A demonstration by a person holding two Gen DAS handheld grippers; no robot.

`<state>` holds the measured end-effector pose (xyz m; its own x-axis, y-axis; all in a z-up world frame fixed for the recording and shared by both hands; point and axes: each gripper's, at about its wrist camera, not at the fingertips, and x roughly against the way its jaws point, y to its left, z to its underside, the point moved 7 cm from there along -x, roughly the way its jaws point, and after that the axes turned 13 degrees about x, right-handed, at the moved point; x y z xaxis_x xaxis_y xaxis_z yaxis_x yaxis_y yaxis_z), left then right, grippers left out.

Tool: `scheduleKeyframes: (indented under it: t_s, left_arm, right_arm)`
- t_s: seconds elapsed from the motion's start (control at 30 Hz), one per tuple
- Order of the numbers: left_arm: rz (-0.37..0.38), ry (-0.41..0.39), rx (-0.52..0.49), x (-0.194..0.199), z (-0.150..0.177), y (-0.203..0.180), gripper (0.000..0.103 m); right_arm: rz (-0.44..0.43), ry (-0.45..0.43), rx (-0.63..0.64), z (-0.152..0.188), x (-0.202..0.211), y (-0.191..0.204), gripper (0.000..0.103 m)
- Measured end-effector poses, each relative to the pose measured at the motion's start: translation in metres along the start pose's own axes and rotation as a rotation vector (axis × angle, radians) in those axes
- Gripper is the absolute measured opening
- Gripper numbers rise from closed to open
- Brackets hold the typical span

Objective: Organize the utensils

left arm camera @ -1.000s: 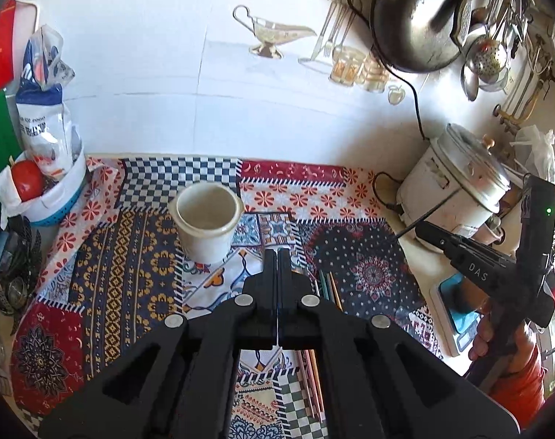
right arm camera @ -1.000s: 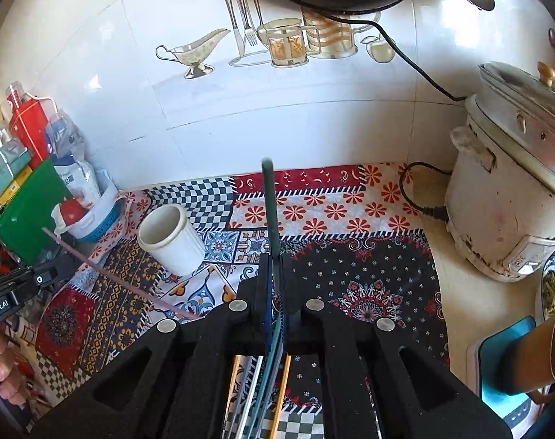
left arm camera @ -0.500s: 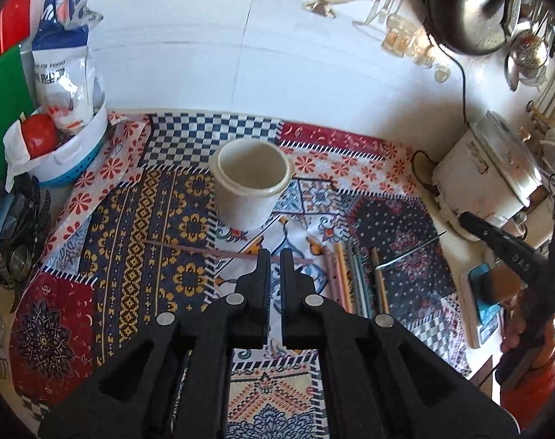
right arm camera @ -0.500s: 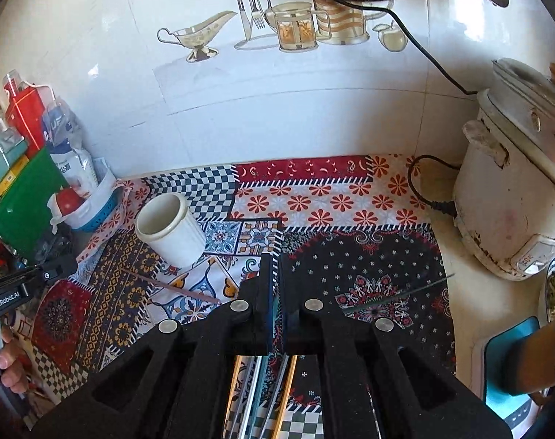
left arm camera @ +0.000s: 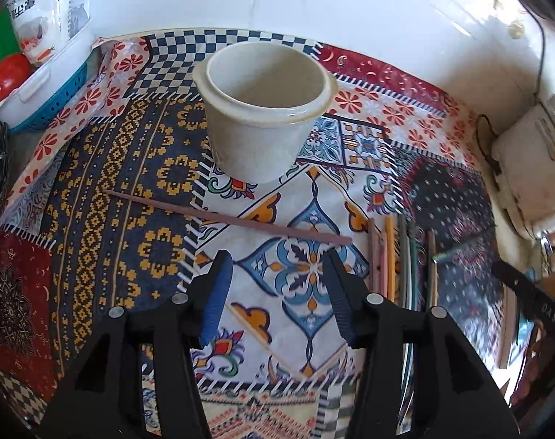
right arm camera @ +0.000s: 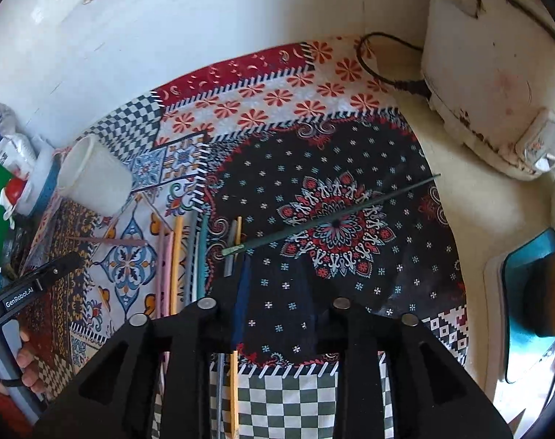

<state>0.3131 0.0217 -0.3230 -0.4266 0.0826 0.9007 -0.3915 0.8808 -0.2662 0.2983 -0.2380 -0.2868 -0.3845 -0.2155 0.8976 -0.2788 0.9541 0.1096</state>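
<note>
Both grippers are spread wide and hold nothing. The left gripper (left arm camera: 275, 292) hovers low over the patterned cloth (left arm camera: 94, 219) on the table, its 2 fingers (left arm camera: 215, 296) standing on either side of a gap that faces the brown chopstick (left arm camera: 226, 216). That stick lies flat and slanted on the cloth, just in front of the white cup (left arm camera: 264, 109), near it but not touching. The right gripper (right arm camera: 277, 300) is likewise open and empty above the dark part of the cloth, where the green chopstick (right arm camera: 332, 216) lies on a slant, well apart from the cup.

The cup stands upright, and as far as its inside shows, nothing is in it. A row of other chopsticks (right arm camera: 184, 256), pink, yellow, grey and teal among them, lies side by side on the cloth between the 2 loose sticks; an exact count cannot be made.

Judged from this, the task is at an early stage. No utensil is yet in the cup, if the cup is the intended holder. The 2 stray sticks and the whole row are left to gather, and the brown stick looks the likeliest next pick for the left gripper.
</note>
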Motion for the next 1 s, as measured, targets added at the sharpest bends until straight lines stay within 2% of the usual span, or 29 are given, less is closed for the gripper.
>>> scheduleKeyframes:
  t_s: [0.07,0.13,0.3,0.43,0.5,0.53,0.63,0.73,0.83,0.9,0.93,1.0]
  left_arm:
    - [-0.007,0.017,0.027,-0.011,-0.003,-0.004,0.052]
    - [-0.022,0.027,0.064,-0.022,-0.006,-0.005,0.052]
    - [-0.071,0.033,0.145,-0.041,-0.011,-0.001,0.052]
    - [-0.113,0.022,0.167,-0.050,-0.012,0.000,0.052]
    - [-0.127,0.032,0.180,-0.056,-0.011,0.000,0.053]
    - [-0.133,0.012,0.174,-0.056,-0.013,0.000,0.054]
    - [-0.166,-0.001,0.136,-0.063,-0.015,-0.004,0.055]
    - [-0.200,-0.018,0.105,-0.065,-0.013,-0.005,0.055]
    - [-0.210,-0.027,0.079,-0.065,-0.008,-0.004,0.055]
    - [-0.208,-0.028,0.072,-0.062,-0.004,0.001,0.045]
    - [-0.205,-0.027,0.066,-0.058,-0.001,0.005,0.043]
    - [-0.216,-0.017,0.052,-0.054,0.005,0.013,0.029]
  right_arm:
    - [0.014,0.017,-0.045,0.001,-0.010,-0.010,0.042]
    - [0.012,0.026,-0.083,-0.001,-0.020,-0.017,0.045]
    - [0.034,0.067,-0.143,-0.010,-0.048,-0.032,0.046]
    - [0.048,0.086,-0.171,-0.013,-0.064,-0.039,0.046]
    - [0.082,0.069,-0.138,-0.016,-0.064,-0.036,0.047]
    - [0.096,0.079,-0.113,-0.017,-0.066,-0.034,0.049]
    - [0.148,0.078,-0.030,-0.018,-0.070,-0.024,0.056]
    - [0.197,0.064,0.056,-0.015,-0.071,-0.013,0.056]
    - [0.180,0.051,0.085,-0.009,-0.068,-0.007,0.056]
    - [0.172,0.052,0.108,-0.005,-0.065,-0.005,0.052]
    - [0.167,0.052,0.117,-0.003,-0.063,-0.005,0.048]
    - [0.155,0.050,0.146,0.004,-0.058,-0.004,0.038]
